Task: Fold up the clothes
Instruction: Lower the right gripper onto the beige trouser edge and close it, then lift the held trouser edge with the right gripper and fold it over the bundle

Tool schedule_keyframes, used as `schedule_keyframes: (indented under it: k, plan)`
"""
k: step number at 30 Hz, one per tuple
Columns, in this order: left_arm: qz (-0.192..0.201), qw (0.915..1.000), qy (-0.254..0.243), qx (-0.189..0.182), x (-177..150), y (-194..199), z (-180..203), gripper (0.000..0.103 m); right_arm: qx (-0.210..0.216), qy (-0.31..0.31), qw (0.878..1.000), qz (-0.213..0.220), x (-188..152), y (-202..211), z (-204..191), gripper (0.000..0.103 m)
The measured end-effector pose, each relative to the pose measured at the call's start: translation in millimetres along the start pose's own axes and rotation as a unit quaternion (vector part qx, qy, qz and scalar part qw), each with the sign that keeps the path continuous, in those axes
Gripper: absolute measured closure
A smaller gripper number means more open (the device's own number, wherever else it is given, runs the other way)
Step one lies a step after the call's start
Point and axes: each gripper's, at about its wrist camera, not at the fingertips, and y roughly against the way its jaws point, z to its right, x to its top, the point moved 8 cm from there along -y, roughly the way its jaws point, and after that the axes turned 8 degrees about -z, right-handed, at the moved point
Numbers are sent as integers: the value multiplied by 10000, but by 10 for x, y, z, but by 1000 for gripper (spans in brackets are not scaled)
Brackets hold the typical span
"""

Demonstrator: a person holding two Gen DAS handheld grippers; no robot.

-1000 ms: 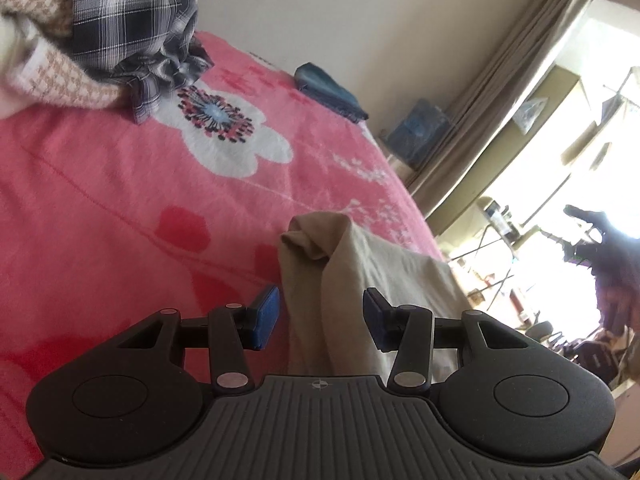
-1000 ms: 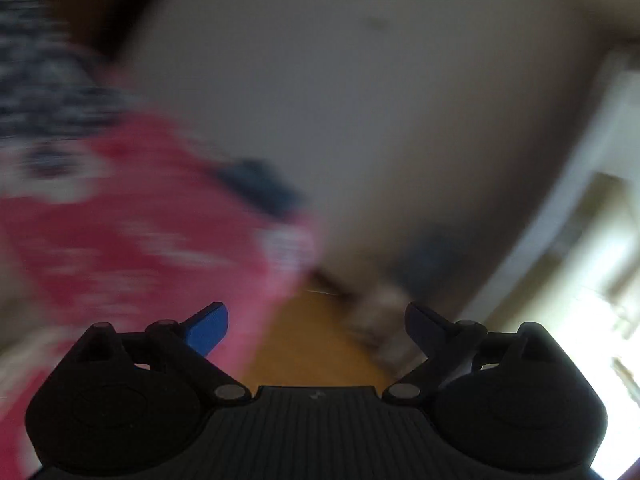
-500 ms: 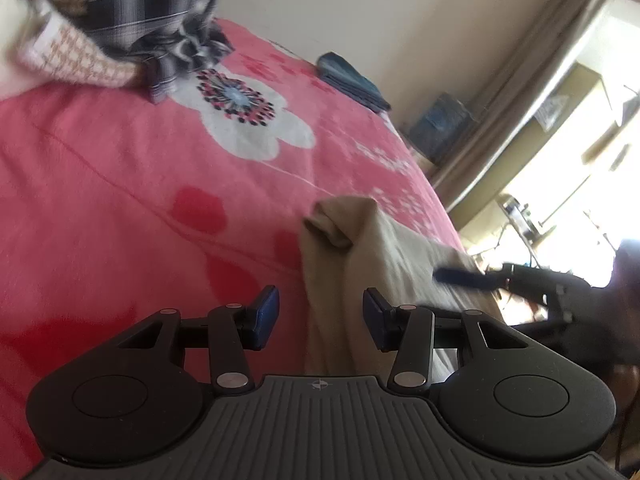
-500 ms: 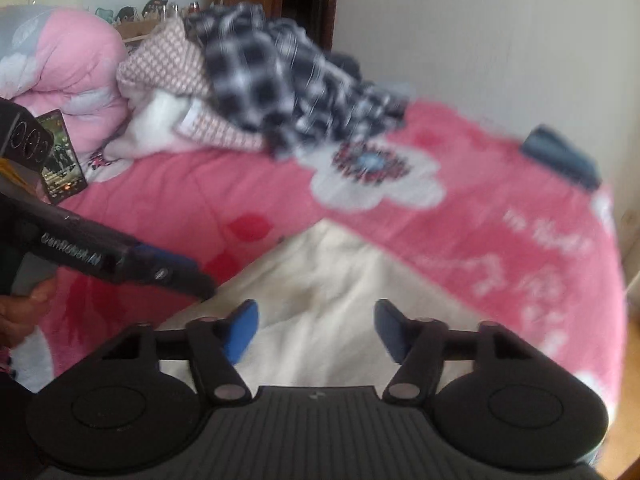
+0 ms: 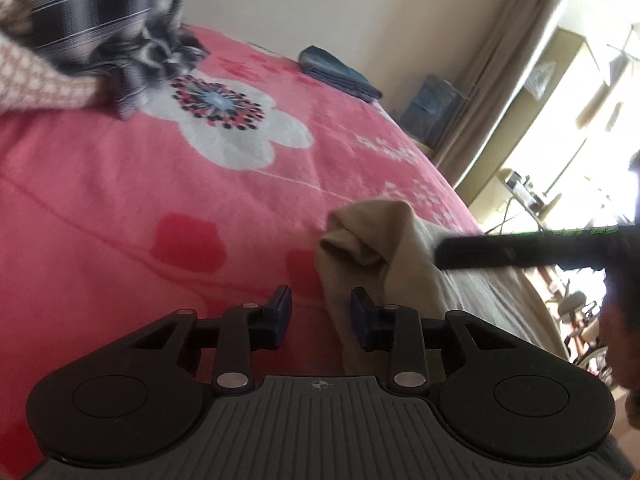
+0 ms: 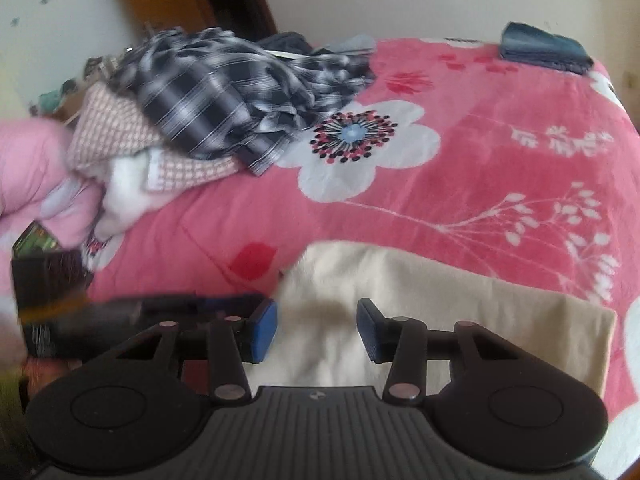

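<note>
Pink and flowery, the bed cover (image 6: 460,208) fills most of both views, with a white wall behind it. On the near part of the bed lies a beige cloth (image 6: 420,304), spread mostly flat, with one end bunched into a lump (image 5: 360,236). It looks soft, thin and light, so I think it will flop and slide, not hold a shape. A good place to grab looks like a corner or the edge near that lump, one for each hand.

The left gripper (image 5: 320,316) has just been closing; its tips have a gap and the cloth edge sits between them, not pinched yet. The right gripper (image 6: 316,330) has just been closing too, and hangs over the cloth with a gap, holding nothing.

Far back sit a pile of clothes (image 6: 224,92) and a folded blue thing (image 6: 544,48)
</note>
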Motion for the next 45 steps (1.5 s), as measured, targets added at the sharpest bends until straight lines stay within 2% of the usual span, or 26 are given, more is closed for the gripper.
schedule_keyframes:
  k: [6, 8, 10, 12, 15, 18, 19, 21, 25, 29, 36, 42, 45]
  plan:
    - [140, 9994, -297, 76, -23, -1, 114, 73, -598, 429, 9971, -170, 67, -212, -187, 54]
    - [171, 9992, -329, 116, -11, 33, 110, 72, -811, 524, 9951, -207, 56, -260, -199, 63]
    - [218, 9993, -269, 151, 6, 85, 75, 73, -910, 540, 9942, -189, 44, -254, -177, 83]
    - [278, 9994, -46, 179, 36, 145, -9, 72, -917, 485, 9945, -157, 33, -226, -145, 93]
    - [382, 9971, 658, 85, 92, 224, -234, 73, -815, 268, 9963, -55, 27, -137, -84, 94]
    - [360, 9911, 1261, 232, 130, 190, -479, 73, -742, 113, 9972, 68, 27, -52, -37, 95]
    - [353, 9903, 1312, 274, 145, 165, -520, 73, -729, 92, 9972, 102, 26, -34, -33, 95]
    - [359, 9913, 1251, 188, 185, 112, -512, 73, -709, 53, 9973, 161, 21, -5, -24, 95]
    - [215, 9935, 1084, -274, 195, -16, -365, 72, -637, -106, 9976, 236, 21, 23, 5, 95]
    - [249, 9938, 860, -657, 160, -5, -180, 72, -583, -201, 9977, 297, 13, 43, 22, 95]
    - [273, 9916, 654, -1078, 154, 4, -19, 72, -461, -345, 9975, 402, 5, 103, 59, 95]
    - [71, 9933, 169, -1137, 122, -67, 100, 71, -380, -408, 9974, 448, 9, 148, 73, 95]
    - [-28, 9958, -260, -872, 98, -120, 167, 71, -335, -396, 9975, 478, 15, 162, 61, 96]
